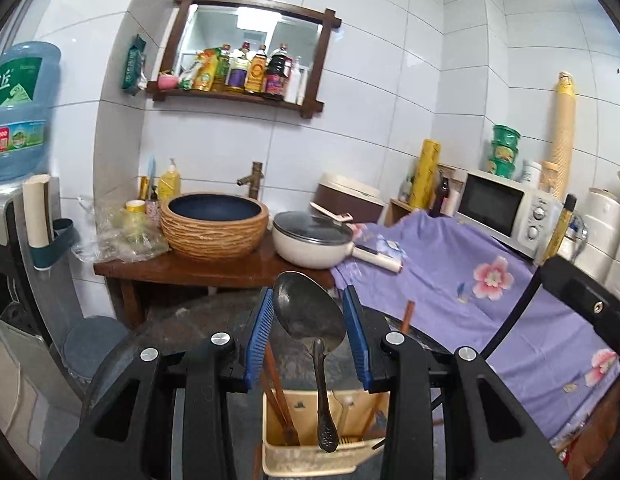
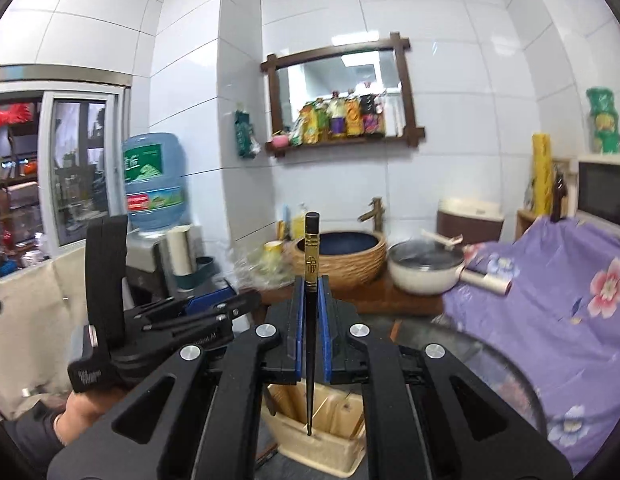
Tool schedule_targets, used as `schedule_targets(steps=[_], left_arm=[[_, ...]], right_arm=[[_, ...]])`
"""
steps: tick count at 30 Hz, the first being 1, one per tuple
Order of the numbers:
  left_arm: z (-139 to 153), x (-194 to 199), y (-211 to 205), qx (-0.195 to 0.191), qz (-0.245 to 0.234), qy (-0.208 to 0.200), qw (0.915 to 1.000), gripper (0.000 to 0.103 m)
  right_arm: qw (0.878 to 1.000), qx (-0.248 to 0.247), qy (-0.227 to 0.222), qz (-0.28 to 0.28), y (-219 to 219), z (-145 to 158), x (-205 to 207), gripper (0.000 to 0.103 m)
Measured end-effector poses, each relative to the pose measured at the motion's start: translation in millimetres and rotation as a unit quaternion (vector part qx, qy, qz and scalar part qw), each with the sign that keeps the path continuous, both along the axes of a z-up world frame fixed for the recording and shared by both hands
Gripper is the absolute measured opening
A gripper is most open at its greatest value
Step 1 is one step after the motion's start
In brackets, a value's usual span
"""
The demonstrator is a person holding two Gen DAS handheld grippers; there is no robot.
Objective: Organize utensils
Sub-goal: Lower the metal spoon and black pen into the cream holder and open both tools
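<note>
Gripping a dark metal spoon (image 1: 310, 312) by the sides of its bowl, the left gripper (image 1: 309, 334) holds it upright at lower centre of the left wrist view, handle hanging down over the cream utensil holder (image 1: 310, 456) at the bottom edge. The right gripper (image 2: 310, 320) is clamped tight on a black chopstick (image 2: 311, 280) with a gold band bearing a small emblem too fine to read, its tip over the same holder (image 2: 321, 452). The water jug (image 1: 20, 108) at upper left carries a green label with large white Chinese characters, cut off and blurred.
</note>
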State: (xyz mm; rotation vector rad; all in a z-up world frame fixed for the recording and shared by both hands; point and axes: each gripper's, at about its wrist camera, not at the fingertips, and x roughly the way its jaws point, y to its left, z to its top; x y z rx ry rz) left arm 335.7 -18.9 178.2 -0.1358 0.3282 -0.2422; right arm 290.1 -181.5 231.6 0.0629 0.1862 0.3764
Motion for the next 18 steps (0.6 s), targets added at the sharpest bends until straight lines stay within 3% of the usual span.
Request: schedule_targets(steps=[7, 18], left_arm=[[-29.2, 14.8, -17.1, 0.019, 0.026, -0.005, 0.9995, 0.035], [-82.2, 26.5, -21.0, 0.034, 0.019, 0.042, 0.9983, 0.035]], right_arm=[[0.999, -0.025, 0.0, -0.042, 13.0, -31.8, 25.6, 0.008], [0.996, -0.066, 0.041, -0.044, 26.2, -91.1, 35.3, 0.008]])
